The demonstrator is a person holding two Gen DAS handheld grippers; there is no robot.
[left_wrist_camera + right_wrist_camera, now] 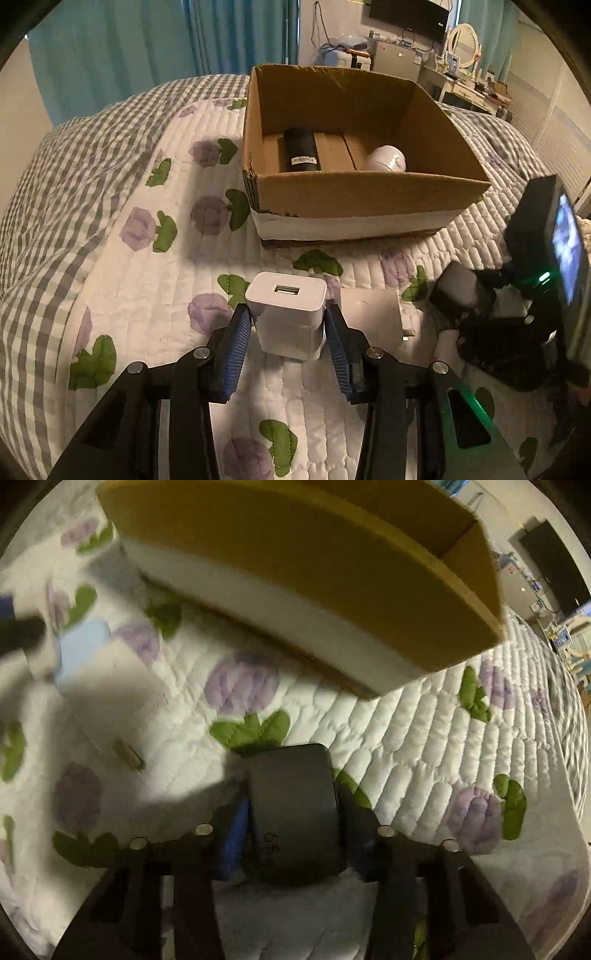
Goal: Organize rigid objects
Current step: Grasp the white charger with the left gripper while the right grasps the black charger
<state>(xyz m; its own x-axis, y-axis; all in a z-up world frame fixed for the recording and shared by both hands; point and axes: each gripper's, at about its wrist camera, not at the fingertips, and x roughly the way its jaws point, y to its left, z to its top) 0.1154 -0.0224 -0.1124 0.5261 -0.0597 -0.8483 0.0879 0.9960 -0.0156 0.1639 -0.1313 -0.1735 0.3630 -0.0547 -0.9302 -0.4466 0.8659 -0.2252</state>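
Observation:
My left gripper [288, 325] is shut on a white USB charger block [287, 317], held low over the quilt in front of the cardboard box [369, 195]. Inside the box lie a black cylinder [300, 149] and a white round object [387, 158]. My right gripper [291, 827] is shut on a dark grey charger block [293, 812], just above the quilt near the box's front corner [369, 620]. In the left wrist view the right gripper [480, 299] with its dark block [460, 290] shows at the right. A second white charger [371, 314] with metal prongs lies on the quilt between the grippers.
The floral quilted bedspread [147, 258] covers the bed, with a grey checked blanket [74, 155] at the left. Teal curtains [147, 48], a dresser with a mirror [463, 44] and a wall TV [410, 14] stand beyond the bed.

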